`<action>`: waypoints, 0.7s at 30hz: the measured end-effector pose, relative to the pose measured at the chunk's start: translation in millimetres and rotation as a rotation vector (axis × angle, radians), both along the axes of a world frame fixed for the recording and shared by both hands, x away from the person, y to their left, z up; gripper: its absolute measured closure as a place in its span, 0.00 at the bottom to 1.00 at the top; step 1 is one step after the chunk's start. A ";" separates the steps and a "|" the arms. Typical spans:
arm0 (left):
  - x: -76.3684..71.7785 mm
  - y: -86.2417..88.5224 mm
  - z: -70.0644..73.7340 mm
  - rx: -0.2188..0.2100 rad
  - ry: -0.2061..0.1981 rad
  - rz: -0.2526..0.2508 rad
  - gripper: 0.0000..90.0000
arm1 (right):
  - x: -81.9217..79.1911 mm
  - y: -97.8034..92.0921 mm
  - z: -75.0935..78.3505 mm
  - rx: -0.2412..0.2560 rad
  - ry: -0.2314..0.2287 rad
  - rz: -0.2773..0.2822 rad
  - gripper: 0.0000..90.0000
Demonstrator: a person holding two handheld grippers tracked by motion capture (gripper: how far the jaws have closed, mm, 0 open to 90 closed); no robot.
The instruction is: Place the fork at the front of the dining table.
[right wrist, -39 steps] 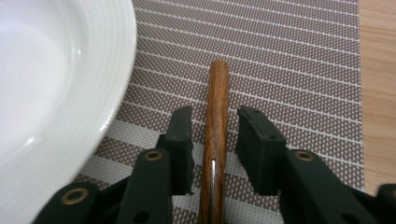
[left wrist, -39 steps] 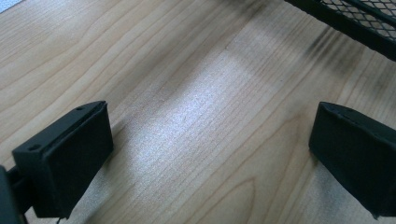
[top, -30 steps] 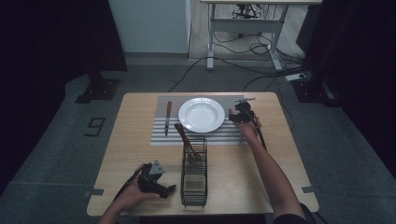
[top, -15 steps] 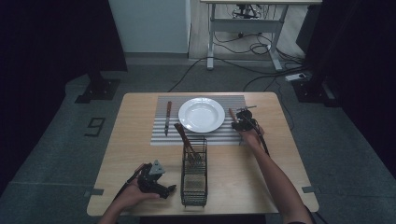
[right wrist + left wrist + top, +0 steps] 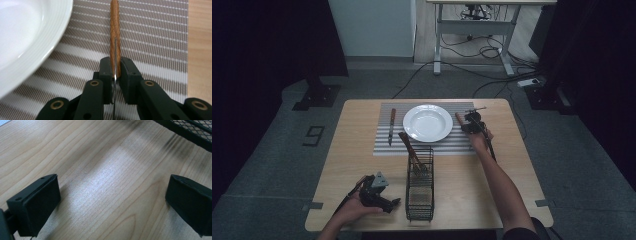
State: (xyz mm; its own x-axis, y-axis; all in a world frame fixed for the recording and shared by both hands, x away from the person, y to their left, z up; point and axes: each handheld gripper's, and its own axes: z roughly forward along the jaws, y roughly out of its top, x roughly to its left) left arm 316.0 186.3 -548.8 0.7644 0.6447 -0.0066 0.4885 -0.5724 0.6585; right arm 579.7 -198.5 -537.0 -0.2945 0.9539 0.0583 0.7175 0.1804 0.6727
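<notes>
Two grippers are at work over a light wooden table [image 5: 362,125]. The right gripper [image 5: 115,72] has its fingers [image 5: 106,71] pressed narrow on a piece of cutlery with a wooden handle [image 5: 115,30]: the handle runs straight out ahead of the fingertips, and a thin metal edge passes back between the pads toward the camera, so which utensil it is cannot be told. It sits over a grey-and-white striped placemat [image 5: 155,32], and a white plate [image 5: 27,32] lies just off one side of the fingers, its rim near them but apart. In the high view this gripper [image 5: 472,122] is at the plate's [image 5: 428,122] right edge, and a knife [image 5: 391,125] with a wooden handle lies on the mat [image 5: 384,145] beyond the plate's far side. The left gripper [image 5: 112,202] rests low on bare wood with its fingers [image 5: 37,202] spread wide and nothing between them; a black wire-mesh cutlery basket [image 5: 197,130] stands just ahead of the tips. From above, the left gripper [image 5: 379,195] lies beside the basket [image 5: 419,190], in which a wooden-handled utensil [image 5: 409,147] leans out at a tilt.
</notes>
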 end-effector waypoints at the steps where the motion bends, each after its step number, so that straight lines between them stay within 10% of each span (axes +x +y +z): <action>1: -0.1 0.0 0.0 0.001 0.000 0.000 0.00 | 1.6 0.3 -0.5 0.001 -0.002 -0.004 0.89; 21: 0.0 0.1 -0.1 0.000 0.000 -0.002 0.00 | 16.2 -6.8 -2.6 0.039 -0.014 -0.009 0.84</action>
